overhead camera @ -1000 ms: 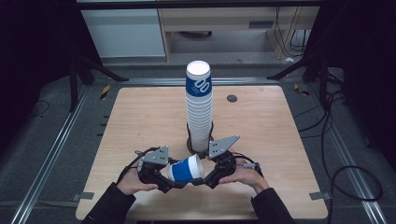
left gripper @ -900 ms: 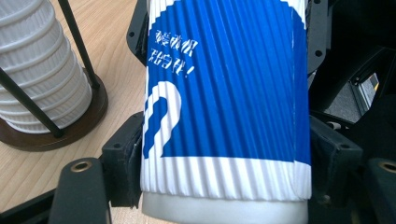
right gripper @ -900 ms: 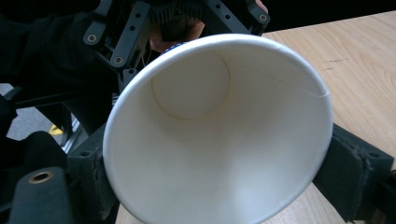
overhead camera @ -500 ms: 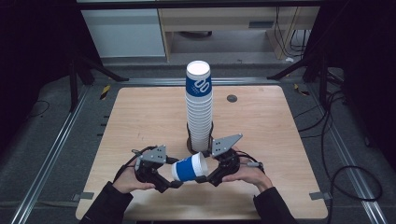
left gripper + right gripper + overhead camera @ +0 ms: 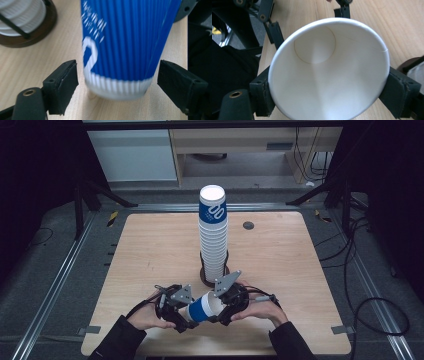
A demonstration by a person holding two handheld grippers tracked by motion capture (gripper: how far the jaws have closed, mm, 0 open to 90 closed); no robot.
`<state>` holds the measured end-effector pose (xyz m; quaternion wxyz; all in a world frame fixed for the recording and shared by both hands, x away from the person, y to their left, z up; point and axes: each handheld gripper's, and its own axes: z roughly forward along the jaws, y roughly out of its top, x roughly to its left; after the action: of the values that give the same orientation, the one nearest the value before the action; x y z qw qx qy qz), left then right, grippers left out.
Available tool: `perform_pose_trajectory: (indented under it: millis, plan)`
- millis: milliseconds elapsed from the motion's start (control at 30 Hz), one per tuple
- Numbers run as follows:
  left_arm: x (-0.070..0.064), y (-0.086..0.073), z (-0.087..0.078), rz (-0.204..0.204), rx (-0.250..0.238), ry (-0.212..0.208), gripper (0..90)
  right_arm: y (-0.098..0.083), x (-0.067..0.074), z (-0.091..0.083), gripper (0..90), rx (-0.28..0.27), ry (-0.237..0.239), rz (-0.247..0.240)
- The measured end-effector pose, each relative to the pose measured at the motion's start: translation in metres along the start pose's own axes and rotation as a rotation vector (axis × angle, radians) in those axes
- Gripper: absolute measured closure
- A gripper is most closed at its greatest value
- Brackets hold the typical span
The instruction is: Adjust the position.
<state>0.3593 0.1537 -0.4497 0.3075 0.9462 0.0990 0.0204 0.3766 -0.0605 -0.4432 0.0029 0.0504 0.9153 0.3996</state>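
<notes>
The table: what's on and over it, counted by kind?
Loose blue paper cup: 1
Stack of blue-and-white cups, too tightly nested to count singly: 1
Dark round stand under the stack: 1
Handheld grippers, left and right: 2
Total: 5

The high view looks forward and down from above the person's side of the desk (image 5: 150, 245), taking in its whole top. The left tool's camera sits low and close at the blue paper cup's (image 5: 125, 42) base; the right tool's camera stares into its mouth. All three share this cup and the cup stack (image 5: 213, 235) behind.
</notes>
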Motion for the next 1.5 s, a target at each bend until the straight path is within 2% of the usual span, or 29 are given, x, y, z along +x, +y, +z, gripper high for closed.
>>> perform_pose_trajectory:
  millis: [133,300,467,633,767,933,1067,1133,1300,1500]
  plan:
    - [-0.002,0.001,0.004,0.006,0.017,-0.006,19.7,0.002,0.001,0.004,14.8,0.004,0.005,-0.013]
    - [-0.003,0.002,0.004,0.009,0.009,-0.003,25.9,0.004,0.003,0.006,14.8,0.004,0.017,-0.011]
    - [-0.003,0.002,0.006,0.010,0.006,0.005,27.0,0.004,0.004,0.007,14.8,0.010,0.012,-0.014]
    - [-0.002,0.002,0.003,0.014,0.000,0.013,27.1,0.004,0.003,0.006,12.4,-0.007,0.003,-0.014]
    - [0.001,0.001,-0.001,-0.005,-0.018,0.019,27.2,0.005,0.000,0.001,8.1,-0.038,-0.018,0.001]
    - [0.009,-0.006,-0.011,-0.044,-0.061,0.029,27.2,0.004,-0.005,-0.014,6.5,-0.129,-0.050,0.040]
    - [0.016,-0.010,-0.024,-0.086,-0.138,0.060,27.1,0.002,-0.011,-0.030,6.5,-0.208,-0.098,0.085]
    - [0.017,-0.011,-0.029,-0.101,-0.182,0.073,27.1,0.000,-0.014,-0.035,6.7,-0.240,-0.105,0.106]
    - [0.016,-0.010,-0.040,-0.125,-0.308,0.089,27.1,-0.001,-0.016,-0.040,6.7,-0.301,-0.094,0.135]
    - [0.010,-0.005,-0.037,-0.114,-0.336,0.097,27.1,0.001,-0.014,-0.037,6.8,-0.338,-0.069,0.147]
